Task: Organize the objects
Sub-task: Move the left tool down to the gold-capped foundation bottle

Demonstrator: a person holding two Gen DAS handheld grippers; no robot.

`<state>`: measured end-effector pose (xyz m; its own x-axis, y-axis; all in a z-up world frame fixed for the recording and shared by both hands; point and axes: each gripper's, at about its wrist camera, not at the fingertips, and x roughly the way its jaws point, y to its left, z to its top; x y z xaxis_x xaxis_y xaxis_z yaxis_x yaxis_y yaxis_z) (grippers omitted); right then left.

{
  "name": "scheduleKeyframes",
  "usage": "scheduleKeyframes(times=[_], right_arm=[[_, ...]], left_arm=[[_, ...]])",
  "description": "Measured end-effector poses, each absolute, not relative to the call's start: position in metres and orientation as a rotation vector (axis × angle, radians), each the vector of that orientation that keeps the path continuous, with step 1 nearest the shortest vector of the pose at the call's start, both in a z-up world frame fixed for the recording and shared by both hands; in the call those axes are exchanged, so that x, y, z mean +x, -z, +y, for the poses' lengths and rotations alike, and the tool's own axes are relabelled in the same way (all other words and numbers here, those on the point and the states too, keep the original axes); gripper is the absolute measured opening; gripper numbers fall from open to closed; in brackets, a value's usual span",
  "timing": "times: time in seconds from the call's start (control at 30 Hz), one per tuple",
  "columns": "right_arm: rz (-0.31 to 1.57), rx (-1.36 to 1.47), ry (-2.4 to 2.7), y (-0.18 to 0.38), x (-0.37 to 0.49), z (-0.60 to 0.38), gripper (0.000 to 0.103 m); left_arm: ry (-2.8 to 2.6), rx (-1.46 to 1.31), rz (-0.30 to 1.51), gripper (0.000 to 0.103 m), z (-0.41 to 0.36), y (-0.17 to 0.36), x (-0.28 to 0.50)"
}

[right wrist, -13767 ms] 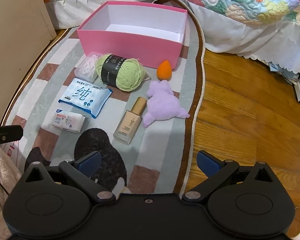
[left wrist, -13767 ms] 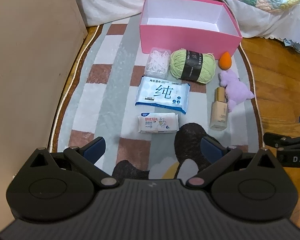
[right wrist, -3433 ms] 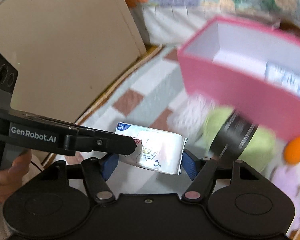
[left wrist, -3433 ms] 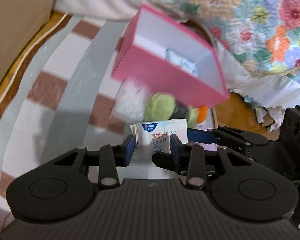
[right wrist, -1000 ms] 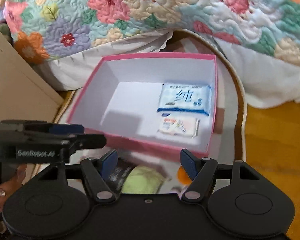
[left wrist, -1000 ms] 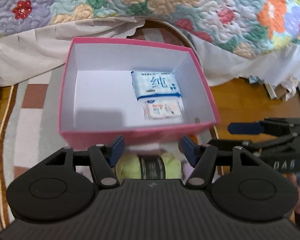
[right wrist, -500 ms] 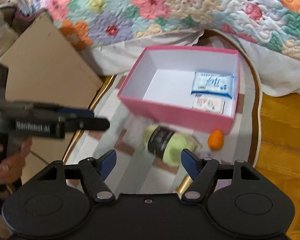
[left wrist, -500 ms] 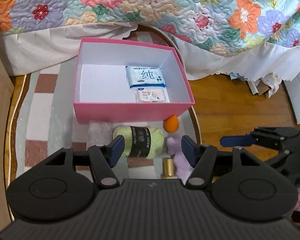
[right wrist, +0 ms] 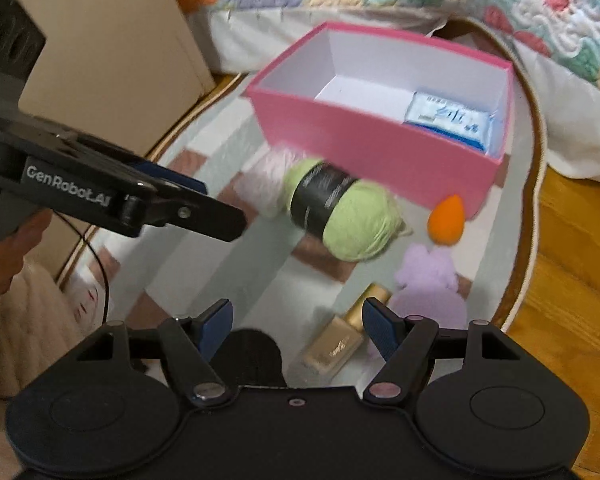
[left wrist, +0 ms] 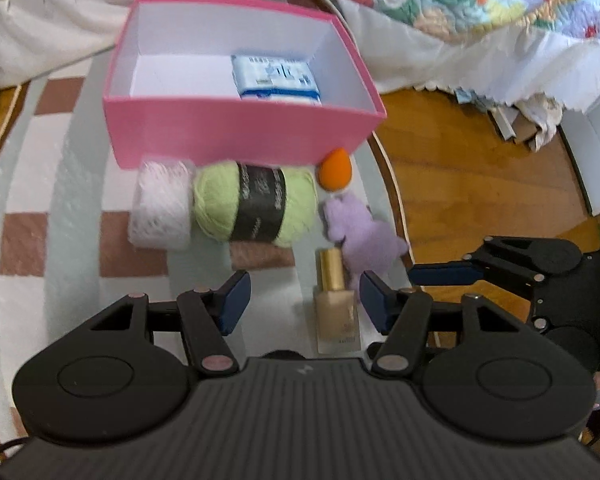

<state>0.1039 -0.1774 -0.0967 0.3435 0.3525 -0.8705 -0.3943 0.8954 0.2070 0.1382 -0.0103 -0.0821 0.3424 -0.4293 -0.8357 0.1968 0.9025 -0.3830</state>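
Note:
A pink box [left wrist: 240, 128] [right wrist: 364, 148] stands on the rug with a blue tissue pack [left wrist: 276, 78] [right wrist: 448, 118] inside. In front of it lie a clear container of cotton swabs [left wrist: 162, 208], a green yarn ball [left wrist: 256, 204] [right wrist: 344, 216], an orange sponge [left wrist: 335, 170] [right wrist: 446, 220], a purple plush [left wrist: 360, 236] [right wrist: 428, 280] and a foundation bottle [left wrist: 336, 308] [right wrist: 336, 350]. My left gripper [left wrist: 304, 300] is open and empty, above the rug near the bottle. My right gripper [right wrist: 296, 328] is open and empty, over the bottle.
A flowered quilt with a white skirt [left wrist: 480, 28] hangs behind the box. A beige cabinet side [right wrist: 112, 52] stands at the left. Wooden floor [left wrist: 480, 184] lies right of the rug's edge. The other gripper [left wrist: 520, 264] shows at the right in the left wrist view.
Both grippers have dropped lower and nearer to the items in front of the box. The small wipes pack in the box is now hidden behind its front wall.

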Motion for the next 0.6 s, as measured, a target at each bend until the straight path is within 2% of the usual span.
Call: scheduleKeyframes(times=[0.43,0.53,0.6], right_arm=[[1.170,-0.018,-0.421,0.162,0.089,-0.168,0.076],[1.187,0.007,-0.377,0.175,0.091,-0.170,0.073],[1.195,0.036,-0.363,0.183,0.092,-0.171,0.066]], left_arm=[[0.450,-0.321,1.165,0.051,-0.018,0.146,0.129],[0.451,-0.371,1.176,0.047,-0.018,0.159,0.129],[0.462,-0.383,1.184,0.046,-0.021,0.166,0.129]])
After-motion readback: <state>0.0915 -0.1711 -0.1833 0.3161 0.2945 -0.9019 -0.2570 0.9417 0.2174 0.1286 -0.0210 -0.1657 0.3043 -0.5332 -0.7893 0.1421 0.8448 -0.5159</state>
